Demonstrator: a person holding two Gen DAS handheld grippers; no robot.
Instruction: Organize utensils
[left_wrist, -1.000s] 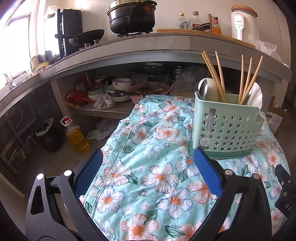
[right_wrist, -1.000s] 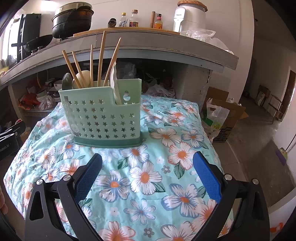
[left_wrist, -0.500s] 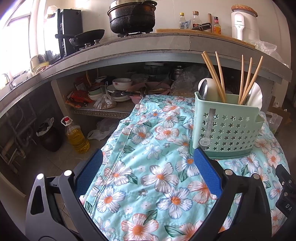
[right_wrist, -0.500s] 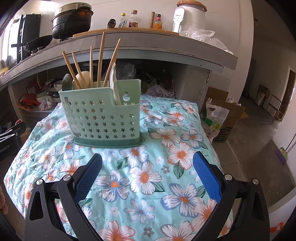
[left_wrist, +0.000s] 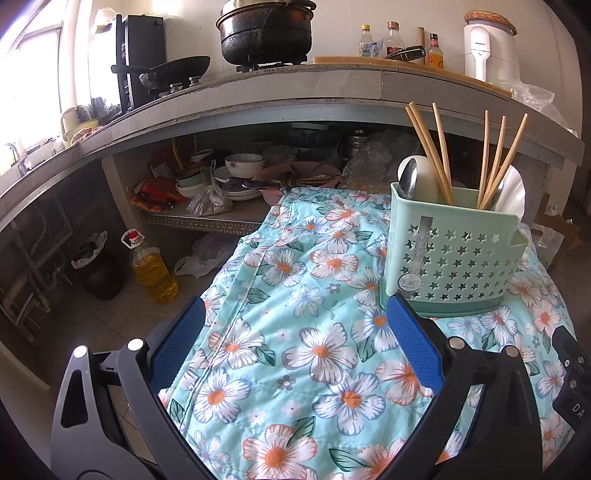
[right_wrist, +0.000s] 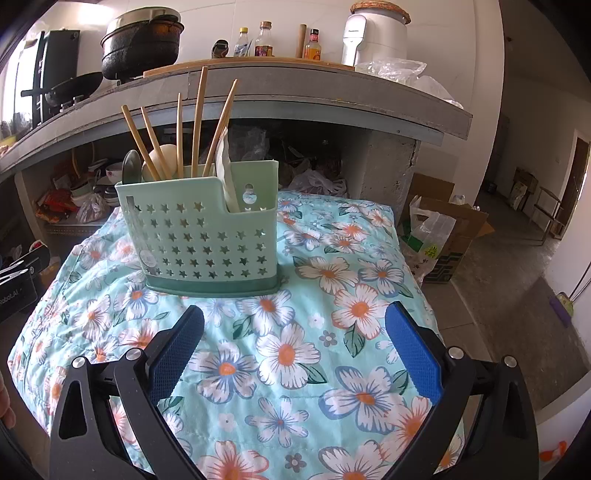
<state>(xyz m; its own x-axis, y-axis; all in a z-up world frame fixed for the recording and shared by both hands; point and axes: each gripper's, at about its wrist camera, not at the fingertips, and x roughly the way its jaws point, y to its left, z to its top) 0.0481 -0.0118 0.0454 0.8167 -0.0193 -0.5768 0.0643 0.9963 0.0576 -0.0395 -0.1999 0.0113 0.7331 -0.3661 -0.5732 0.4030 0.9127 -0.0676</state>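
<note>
A mint-green utensil caddy (right_wrist: 199, 236) with star-shaped holes stands upright on the flower-print cloth (right_wrist: 280, 354) that covers the surface. In the right wrist view it sits left of centre in the upper half of the frame; in the left wrist view the caddy sits at the right, in the middle of the frame's height.

Inside it, wooden chopsticks (right_wrist: 199, 122) lean in two loose groups — some toward the left compartment, some toward the middle. A metal spoon (right_wrist: 132, 167) stands bowl up at the caddy's left end, with a pale rounded spoon (right_wrist: 168, 155) just beside it. A white flat spoon (right_wrist: 226, 173) rests in the lower side pocket at the right.

The right tool (right_wrist: 293, 347) hangs at the bottom of its frame, blue-padded fingers (right_wrist: 413, 350) spread wide with nothing between them but cloth, apart from the caddy. The left tool (left_wrist: 295, 339) is likewise released — its fingers (left_wrist: 177, 343) wide apart and empty, its right fingertip seen just beside the caddy's base in the picture.

Behind, along the top of both frames, a grey counter (left_wrist: 295, 88) carries a black pot (left_wrist: 266, 33) and bottles (left_wrist: 393, 37).
</note>
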